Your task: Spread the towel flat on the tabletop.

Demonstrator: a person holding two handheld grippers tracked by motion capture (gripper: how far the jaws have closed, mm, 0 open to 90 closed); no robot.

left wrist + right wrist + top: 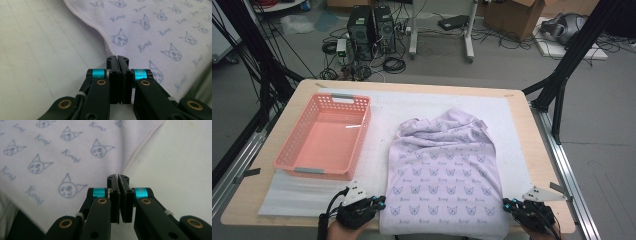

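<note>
A pale lilac cloth (442,170) printed with small cat faces lies spread on the white mat, its near end hanging over the table's front edge. My left gripper (381,201) sits at the cloth's near left edge, jaws pressed together. In the left gripper view the left gripper (117,58) has its tips right at the cloth's (160,30) hem. My right gripper (508,204) rests at the near right edge, also shut. In the right gripper view the right gripper (118,177) meets the cloth's (62,150) hem. Whether any fabric is pinched in either I cannot tell.
An empty pink plastic basket (337,173) stands on the left of the white foam mat (412,102). The wooden table (542,150) has black frame posts at both sides. Computer towers (372,27), cables and a cardboard box (512,15) sit on the floor beyond.
</note>
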